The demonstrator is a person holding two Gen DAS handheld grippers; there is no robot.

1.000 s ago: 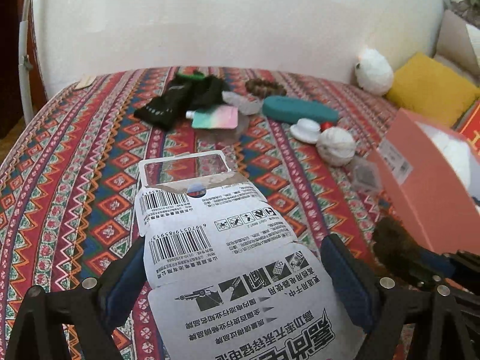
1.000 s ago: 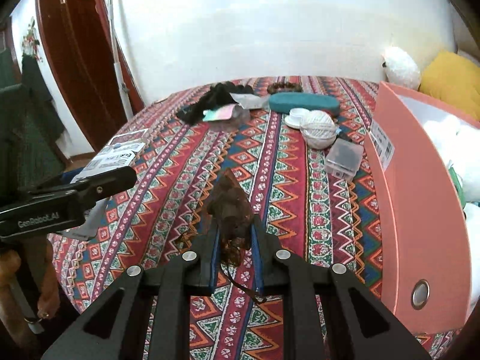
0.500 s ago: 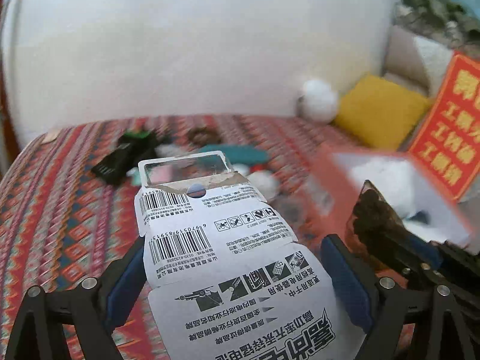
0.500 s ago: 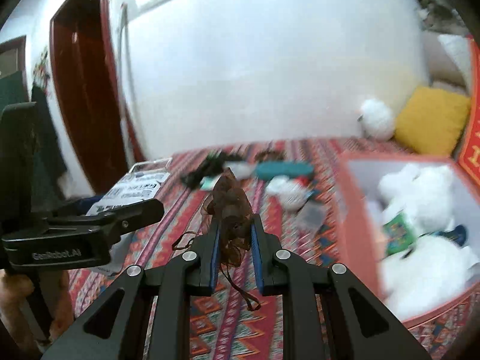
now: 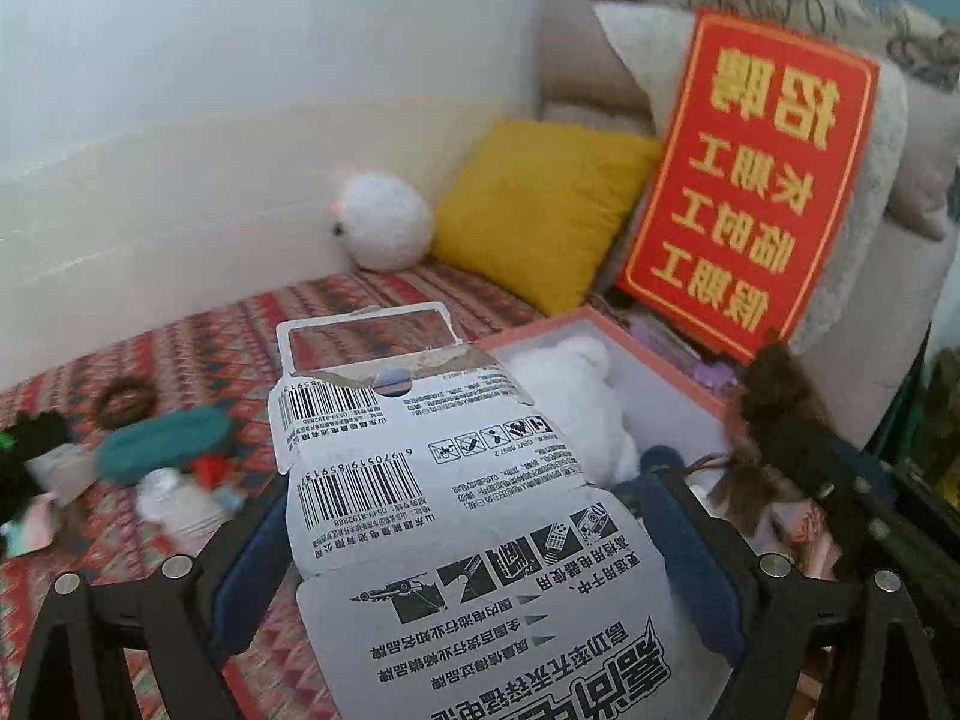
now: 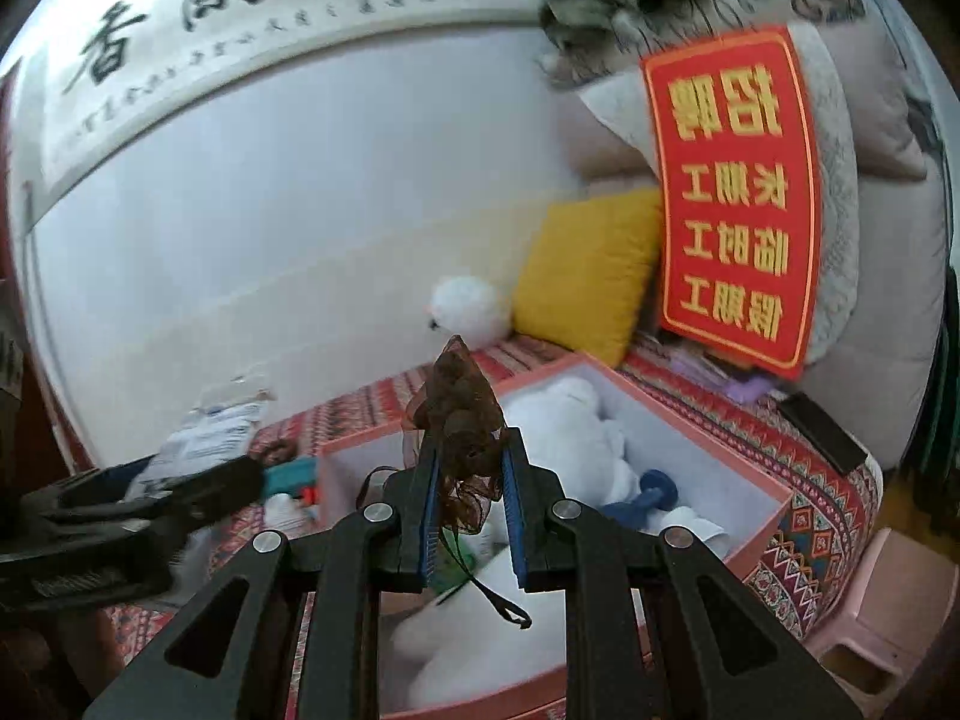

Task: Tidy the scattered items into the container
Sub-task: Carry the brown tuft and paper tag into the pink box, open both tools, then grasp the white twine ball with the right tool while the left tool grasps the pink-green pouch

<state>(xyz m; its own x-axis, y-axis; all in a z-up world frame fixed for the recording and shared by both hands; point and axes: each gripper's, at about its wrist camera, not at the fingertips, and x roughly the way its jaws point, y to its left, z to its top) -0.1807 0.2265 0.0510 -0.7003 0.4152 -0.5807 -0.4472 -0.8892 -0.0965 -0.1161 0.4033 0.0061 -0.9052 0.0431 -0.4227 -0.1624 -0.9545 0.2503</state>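
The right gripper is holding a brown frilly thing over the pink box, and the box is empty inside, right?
Not empty. The right wrist view shows the pink box already holding white plush toys and a blue item. The right gripper does hold the brown frilly thing over it.

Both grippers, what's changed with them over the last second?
Both swung from over the patterned bedspread toward the pink box; the right gripper now hangs above its opening. Unchanged: the left gripper still clamps the battery card, the right still clamps the brown hair tie. Nothing released.
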